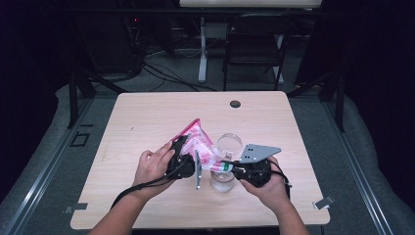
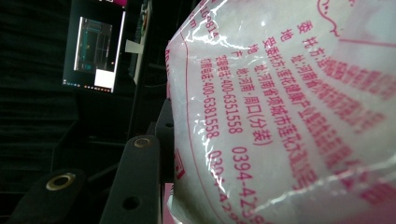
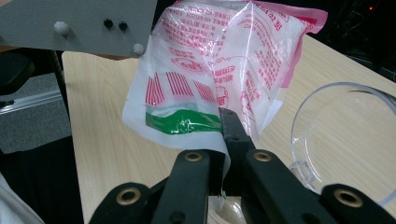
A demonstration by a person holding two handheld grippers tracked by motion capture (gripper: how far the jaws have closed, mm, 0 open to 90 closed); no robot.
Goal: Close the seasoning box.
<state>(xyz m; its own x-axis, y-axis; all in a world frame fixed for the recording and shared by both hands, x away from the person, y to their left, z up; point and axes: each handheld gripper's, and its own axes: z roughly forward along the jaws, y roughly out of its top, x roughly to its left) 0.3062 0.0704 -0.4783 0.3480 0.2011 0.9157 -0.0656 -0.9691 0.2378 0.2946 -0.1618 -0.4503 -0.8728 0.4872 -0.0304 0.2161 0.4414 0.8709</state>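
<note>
Now, landmark: the table (image 1: 147,122), a pale wooden top; every place below is given from it.
Table: you have it mostly bare, with a small dark round cap (image 1: 235,104) near its far edge, well apart from your hands.
Bag: the white plastic bag (image 1: 198,144) with pink print is lifted over the middle of the table, slanting up and away from you; its green-striped lower corner (image 3: 182,122) points toward your right hand.
Cup: the clear plastic cup (image 1: 226,161) stands on the table just right of the bag, touching nothing you can make out except the tabletop; in the right gripper view its rim (image 3: 327,93) shows beside the bag.
Left gripper: your left gripper (image 1: 178,152) sits over the table's middle, partly open jaws holding the bag's thick body; in the left gripper view the bag (image 2: 289,112) presses against the jaw.
Right gripper: your right gripper (image 3: 224,140), over the near middle of the table, has its jaws pinched tight on the thin edge of the bag by the green stripe.
Hands: yours (image 1: 154,166) come in from the table's near edge.
</note>
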